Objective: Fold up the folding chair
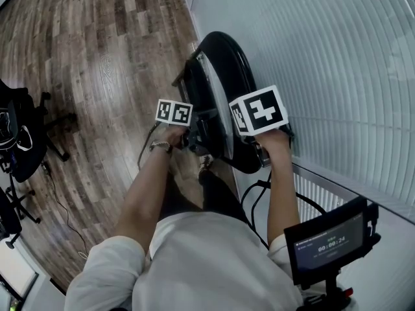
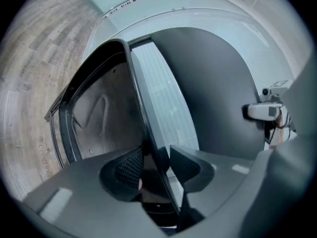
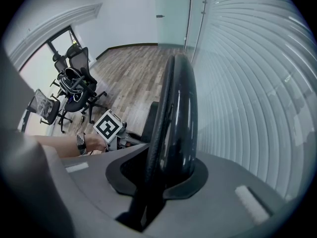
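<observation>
A black folding chair (image 1: pixel 224 70) stands close to the blinds, its two panels drawn near each other with a narrow gap between them. In the left gripper view the chair's thin black rim (image 2: pixel 136 98) runs down between the pads (image 2: pixel 128 166), and my left gripper (image 2: pixel 157 168) is shut on it. My right gripper (image 3: pixel 168 175) points steeply down and is shut on the rounded top edge of the other panel (image 3: pixel 179 108). In the head view the left gripper (image 1: pixel 193 135) holds the chair's near left side. The right gripper (image 1: pixel 260 149) holds its near right side under the marker cube.
A glass wall with white blinds (image 1: pixel 337 63) runs close along the chair's right side. Black office chairs (image 1: pixel 26 135) stand on the wood floor (image 1: pixel 84 57) at the left, and a cable trails there. A small screen on a stand (image 1: pixel 331 241) sits at the lower right.
</observation>
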Tool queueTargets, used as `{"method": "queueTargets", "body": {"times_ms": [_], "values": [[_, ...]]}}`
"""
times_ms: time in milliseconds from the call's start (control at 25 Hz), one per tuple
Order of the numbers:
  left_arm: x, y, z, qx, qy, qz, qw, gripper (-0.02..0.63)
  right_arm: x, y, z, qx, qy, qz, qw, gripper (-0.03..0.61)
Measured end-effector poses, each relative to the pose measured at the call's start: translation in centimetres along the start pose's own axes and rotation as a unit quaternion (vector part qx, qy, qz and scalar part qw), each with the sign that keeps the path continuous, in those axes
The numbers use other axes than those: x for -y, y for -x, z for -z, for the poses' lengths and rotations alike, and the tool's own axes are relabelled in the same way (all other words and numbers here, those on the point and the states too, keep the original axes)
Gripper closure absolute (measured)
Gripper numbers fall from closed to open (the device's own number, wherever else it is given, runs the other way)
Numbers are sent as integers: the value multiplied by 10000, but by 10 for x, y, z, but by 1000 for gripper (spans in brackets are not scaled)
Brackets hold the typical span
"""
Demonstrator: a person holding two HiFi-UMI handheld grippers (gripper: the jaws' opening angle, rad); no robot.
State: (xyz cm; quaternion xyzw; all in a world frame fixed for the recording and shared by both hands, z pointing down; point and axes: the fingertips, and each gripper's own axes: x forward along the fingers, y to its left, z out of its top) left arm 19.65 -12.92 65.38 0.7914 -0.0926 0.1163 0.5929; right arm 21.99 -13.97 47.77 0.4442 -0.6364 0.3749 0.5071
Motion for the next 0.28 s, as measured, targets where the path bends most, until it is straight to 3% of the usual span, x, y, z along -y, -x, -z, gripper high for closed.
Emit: {"method": "queueTargets", "body": {"times_ms": [280], "values": [[-4,1,1,-23,-73,-265,9996,453,-1,-4,-2,-38,10,28,10000,525]]}}
